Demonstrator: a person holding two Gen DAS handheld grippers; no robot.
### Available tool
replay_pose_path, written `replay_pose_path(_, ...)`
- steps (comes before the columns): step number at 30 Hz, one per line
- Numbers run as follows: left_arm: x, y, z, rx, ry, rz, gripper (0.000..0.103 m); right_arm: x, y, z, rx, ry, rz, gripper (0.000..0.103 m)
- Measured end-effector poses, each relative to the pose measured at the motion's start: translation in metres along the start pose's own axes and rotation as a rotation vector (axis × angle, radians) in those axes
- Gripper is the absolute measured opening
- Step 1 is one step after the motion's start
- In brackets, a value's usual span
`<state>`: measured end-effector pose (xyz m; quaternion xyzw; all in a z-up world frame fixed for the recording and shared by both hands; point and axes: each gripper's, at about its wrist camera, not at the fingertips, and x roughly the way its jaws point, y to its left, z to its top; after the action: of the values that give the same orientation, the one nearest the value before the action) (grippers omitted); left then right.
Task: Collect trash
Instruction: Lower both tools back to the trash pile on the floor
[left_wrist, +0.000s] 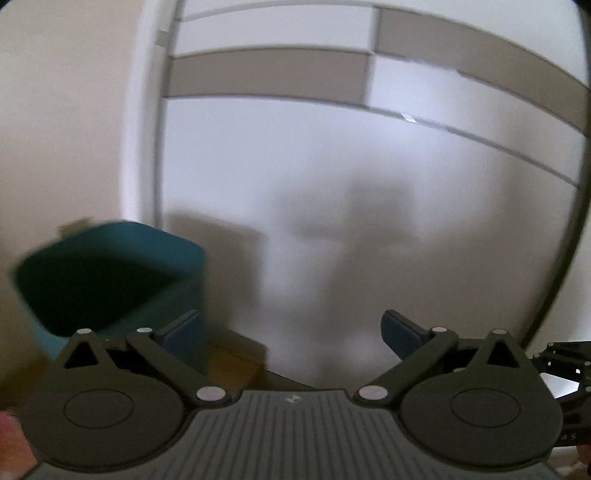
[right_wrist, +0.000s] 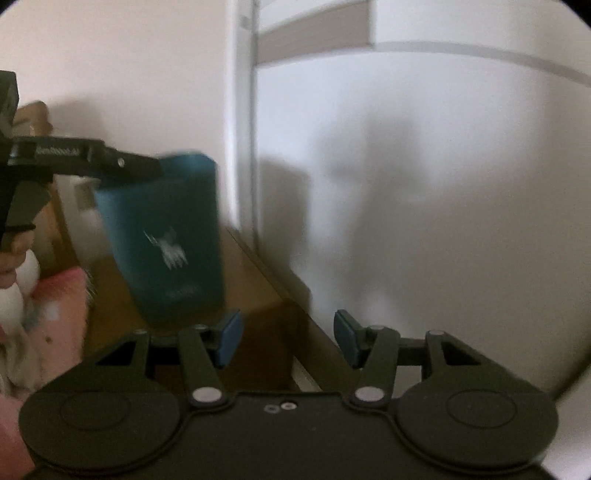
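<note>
A teal trash bin (left_wrist: 110, 273) stands at the lower left of the left wrist view, its dark inside showing. It also shows in the right wrist view (right_wrist: 170, 236), standing on a brown wooden surface (right_wrist: 255, 295). My left gripper (left_wrist: 291, 332) is open and empty, just right of the bin; it also shows from the side in the right wrist view (right_wrist: 92, 162), over the bin's rim. My right gripper (right_wrist: 288, 338) is open and empty, in front of and right of the bin. No trash shows between either pair of fingers. Both views are blurred.
A white wardrobe with grey-beige panels (left_wrist: 332, 166) fills the background close ahead. A plain wall (right_wrist: 129, 74) lies to the left. Pink and white soft items (right_wrist: 55, 314) lie left of the bin.
</note>
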<state>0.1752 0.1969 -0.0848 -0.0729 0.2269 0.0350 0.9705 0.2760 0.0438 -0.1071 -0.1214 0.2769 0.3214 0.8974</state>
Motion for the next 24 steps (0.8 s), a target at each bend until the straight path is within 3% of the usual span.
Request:
replay_pose_path(6, 0.075, -0.047, -0.062, 0.033, 0.116, -0.129, 0.103, 0.026, -0.063, -0.082, 0.139, 0.119, -0.08, 0.054)
replay_pose_path(10, 0.133, -0.076, -0.112, 0.045, 0.258, -0.184, 0.103, 0.057, -0.1, -0.141, 0.241, 0.223, -0.135, 0.054)
replay_pose_path(18, 0.247, -0.117, -0.244, -0.07, 0.614, -0.078, 0.103, 0.139, -0.149, -0.246, 0.483, 0.436, -0.189, 0.054)
replay_pose_path(24, 0.316, -0.154, -0.342, 0.001, 0.869, 0.018, 0.103, 0.205, -0.165, -0.331, 0.555, 0.633, -0.238, 0.054)
